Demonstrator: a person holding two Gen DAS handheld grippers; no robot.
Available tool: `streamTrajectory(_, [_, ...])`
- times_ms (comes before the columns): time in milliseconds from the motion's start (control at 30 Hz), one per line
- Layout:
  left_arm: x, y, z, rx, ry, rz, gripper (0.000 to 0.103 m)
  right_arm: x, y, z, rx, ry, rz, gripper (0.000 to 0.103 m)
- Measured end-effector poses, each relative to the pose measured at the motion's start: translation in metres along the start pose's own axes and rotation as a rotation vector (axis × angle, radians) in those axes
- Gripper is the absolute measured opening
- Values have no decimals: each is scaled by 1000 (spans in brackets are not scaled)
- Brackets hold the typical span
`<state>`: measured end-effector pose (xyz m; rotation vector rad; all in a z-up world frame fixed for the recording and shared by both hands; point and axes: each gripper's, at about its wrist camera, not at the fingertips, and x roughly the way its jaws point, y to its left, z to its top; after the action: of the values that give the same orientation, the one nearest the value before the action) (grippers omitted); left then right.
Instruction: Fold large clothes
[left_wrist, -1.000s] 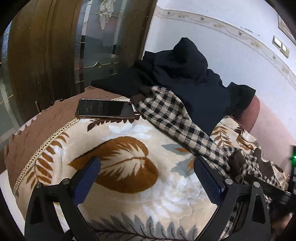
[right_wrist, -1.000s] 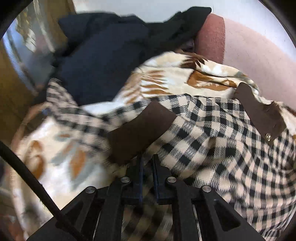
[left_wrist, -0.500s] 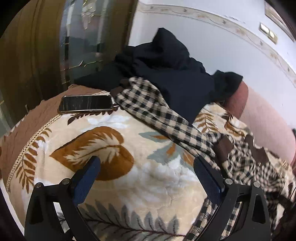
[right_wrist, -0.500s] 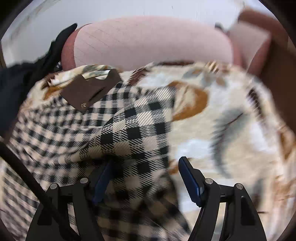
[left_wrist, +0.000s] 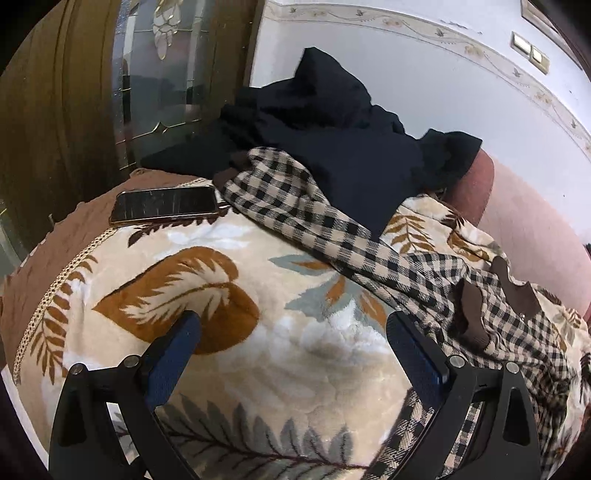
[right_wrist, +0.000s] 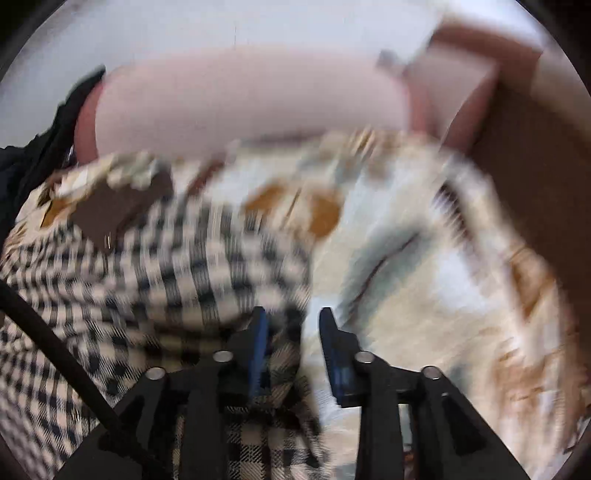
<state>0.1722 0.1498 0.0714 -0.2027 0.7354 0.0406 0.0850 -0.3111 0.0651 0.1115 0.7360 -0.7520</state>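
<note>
The checked garment (left_wrist: 332, 225) lies on the bed's leaf-print blanket (left_wrist: 258, 354), its long axis running from the phone (left_wrist: 164, 205) diagonally toward the right hand-held gripper (right_wrist: 290, 343), which is nearer and closing on its edge. The left hand-held gripper (left_wrist: 291, 343) hovers released, empty.

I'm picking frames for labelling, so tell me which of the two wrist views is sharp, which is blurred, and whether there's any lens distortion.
Left wrist view: sharp, the phone and checked garment crisp; fisheye bends the wall border and darkens the corners. Right wrist view: heavy motion blur smears the checked garment and the leaf-print blanket, only the right tool looks fairly sharp; same rounded fisheye edges.
</note>
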Motion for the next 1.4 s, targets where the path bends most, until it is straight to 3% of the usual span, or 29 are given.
streamTrajectory(67, [1, 7, 2, -20, 8, 3, 101, -18, 31, 6, -57, -14, 139, 36])
streamTrajectory(167, [4, 18, 6, -51, 16, 23, 101, -20, 97, 4, -146, 85, 372, 34])
streamTrajectory(400, [3, 65, 18, -137, -3, 123, 101, 2, 242, -30, -202, 291, 565, 33])
streamTrajectory(433, [3, 75, 21, -155, -7, 141, 101, 2, 256, -35, -227, 304, 531, 34])
streamTrajectory(500, [4, 91, 26, -183, -13, 163, 101, -16, 274, -33, -312, 233, 468, 32])
streamTrajectory(567, [5, 111, 32, -217, -28, 198, 101, -49, 282, -31, -372, 113, 489, 31])
streamTrajectory(667, [9, 136, 37, -274, -33, 243, 101, -86, 316, -39, -490, 30, 559, 36])
streamTrajectory(733, [14, 151, 38, -316, -21, 250, 101, -105, 355, -52, -623, 11, 605, 38])
streamTrajectory(833, [22, 172, 40, -369, -4, 270, 101, -124, 419, -73, -786, -73, 586, 38])
streamTrajectory(967, [24, 199, 39, -458, 12, 271, 101, -138, 498, -85, -881, -127, 595, 38])
streamTrajectory(1067, [26, 214, 40, -499, 12, 273, 101, -145, 556, -91, -942, -196, 548, 47])
streamTrajectory(1167, [22, 228, 41, -525, 4, 274, 101, -139, 601, -98, -1008, -238, 473, 48])
streamTrajectory(1200, [21, 233, 42, -530, 1, 277, 101, -132, 610, -98, -1026, -235, 447, 39])
streamTrajectory(1233, [19, 236, 42, -531, -1, 281, 101, -126, 616, -95, -1037, -216, 427, 3])
streamTrajectory(1300, [17, 244, 42, -535, -7, 289, 101, -126, 617, -85, -997, -181, 448, 2])
streamTrajectory(1400, [15, 259, 40, -580, -6, 276, 101, -148, 593, -49, -802, -99, 636, 2])
